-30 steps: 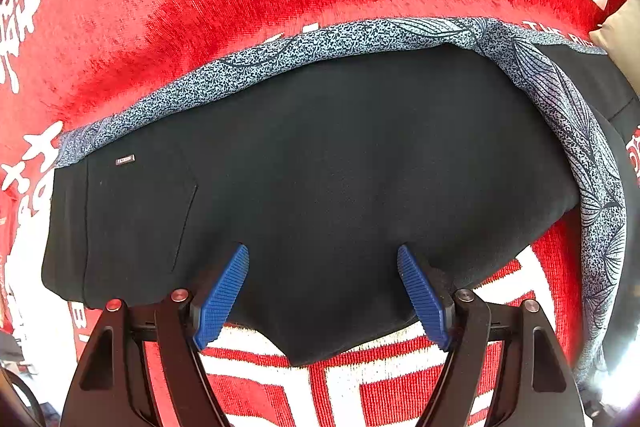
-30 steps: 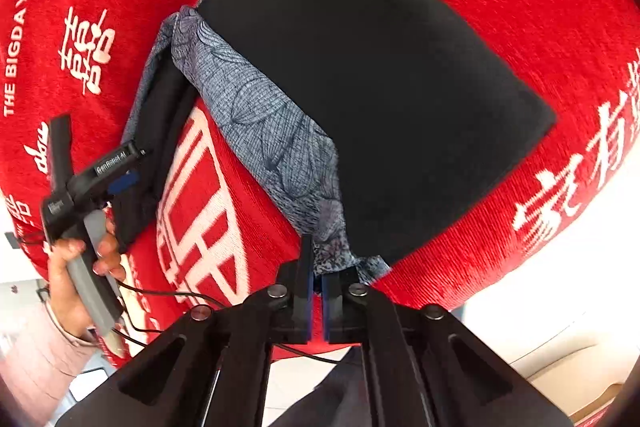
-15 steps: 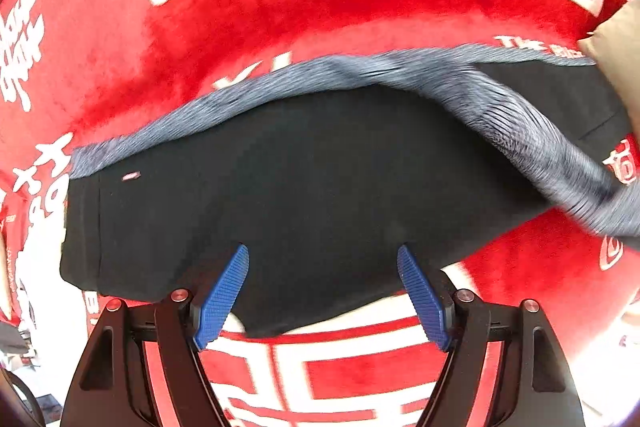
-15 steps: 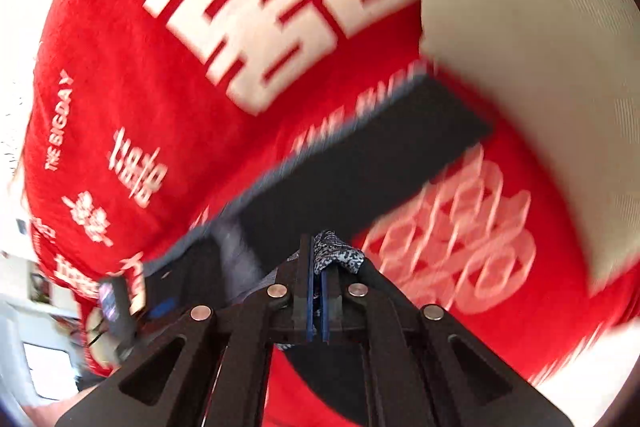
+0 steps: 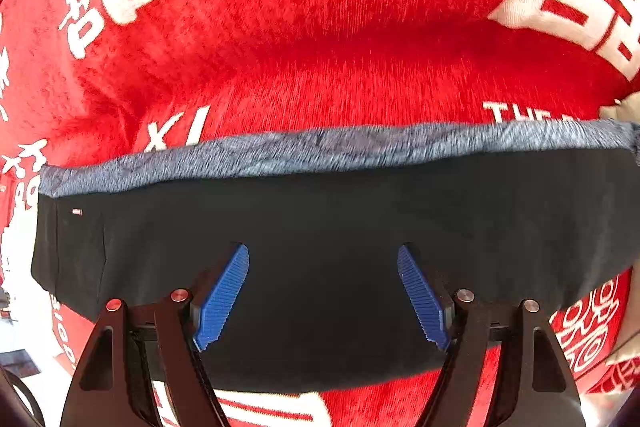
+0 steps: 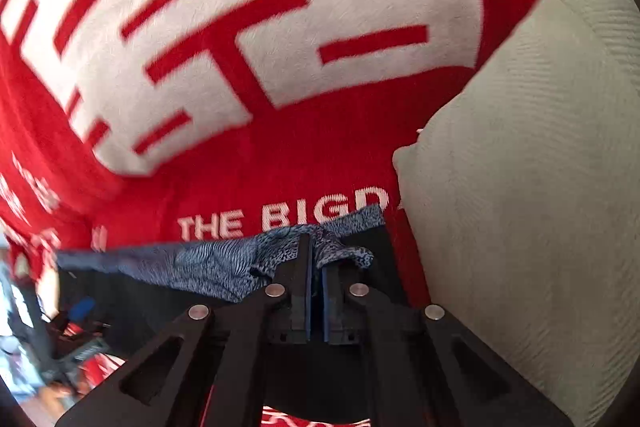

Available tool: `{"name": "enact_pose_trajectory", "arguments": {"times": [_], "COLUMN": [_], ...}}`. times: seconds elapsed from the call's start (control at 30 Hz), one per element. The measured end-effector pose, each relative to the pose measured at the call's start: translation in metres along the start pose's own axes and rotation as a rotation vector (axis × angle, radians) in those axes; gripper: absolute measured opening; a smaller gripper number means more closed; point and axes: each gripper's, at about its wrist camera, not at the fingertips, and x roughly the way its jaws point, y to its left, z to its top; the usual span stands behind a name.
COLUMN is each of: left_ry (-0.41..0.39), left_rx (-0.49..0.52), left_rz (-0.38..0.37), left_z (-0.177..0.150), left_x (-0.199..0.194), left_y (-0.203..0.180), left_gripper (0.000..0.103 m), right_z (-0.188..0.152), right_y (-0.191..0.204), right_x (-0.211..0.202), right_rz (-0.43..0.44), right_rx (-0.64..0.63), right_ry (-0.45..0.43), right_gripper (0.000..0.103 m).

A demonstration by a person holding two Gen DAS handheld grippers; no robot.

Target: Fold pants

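Right claw [image 6: 316, 267] pinches the pants [image 6: 224, 263]; left claw [image 5: 323, 291] gapes.

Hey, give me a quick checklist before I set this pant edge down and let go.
1. Right tongs shut on the patterned edge: ok.
2. Left tongs open over the black pants, holding nothing: ok.
3. Patterned edge straight along the far side: ok.
4. Beige cushion apart from the held corner: not ok, right beside it.
5. Layers beneath wrinkle-free: cannot tell.
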Motion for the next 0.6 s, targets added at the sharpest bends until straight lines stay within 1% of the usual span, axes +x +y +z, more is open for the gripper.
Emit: {"name": "enact_pose_trajectory", "arguments": {"times": [0.1,0.13,0.2,0.23,0.27,0.3,0.4,0.43,0.47,0.5,0.53,0.57,0.6], "left_ry": [-0.007,-0.003,0.011,0.029,0.036,0.038,0.04,0.036,0.029,0.022,0.016,0.017,0.018], "left_rx": [0.01,0.012,0.013,0.008,0.002,-0.001,-0.002,-0.003,-0.003,-0.003,-0.005,-0.007,-0.011], "left_rz": [0.018,0.024,0.042,0.043,0.043,0.045,0.045,0.043,0.042,0.042,0.041,0.04,0.041], "left_z": [0.009,0.012,0.015,0.017,0.017,0.017,0.02,0.022,0.024,0.026,0.029,0.031,0.032], "left_x": [0.004,0.008,0.016,0.022,0.024,0.027,0.028,0.026,0.026,0.025,0.024,0.023,0.022], "left_y": [-0.008,-0.011,-0.017,-0.019,-0.02,-0.021,-0.022,-0.022,-0.023,-0.023,-0.026,-0.029,-0.031], "left_gripper": [0.078,0.078,0.078,0.078,0.078,0.078,0.078,0.078,0.078,0.078,0.078,0.078,0.078], "right_z": [-0.001,-0.003,-0.004,-0.005,-0.006,-0.005,0.001,0.002,0.003,0.003,-0.001,-0.004,-0.011], "right_y": [-0.007,-0.006,-0.006,-0.007,-0.011,-0.014,-0.019,-0.014,-0.008,0.001,0.015,0.022,0.032], "right_x": [-0.017,-0.02,-0.02,-0.02,-0.024,-0.029,-0.041,-0.046,-0.048,-0.047,-0.041,-0.034,-0.019], "right_rz": [0.049,0.052,0.047,0.026,0.027,0.061,0.096,0.117,0.103,0.071,0.035,0.03,0.038], "right_rx": [0.063,0.07,0.08,0.095,0.119,0.143,0.201,0.181,0.145,0.092,0.024,-0.005,-0.029], "right_ry": [-0.022,-0.02,-0.002,0.008,-0.004,-0.021,-0.045,-0.057,-0.058,-0.055,-0.045,-0.026,0.02], "right_gripper": [0.004,0.006,0.025,0.056,0.069,0.069,0.069,0.069,0.069,0.066,0.056,0.045,0.042]}}
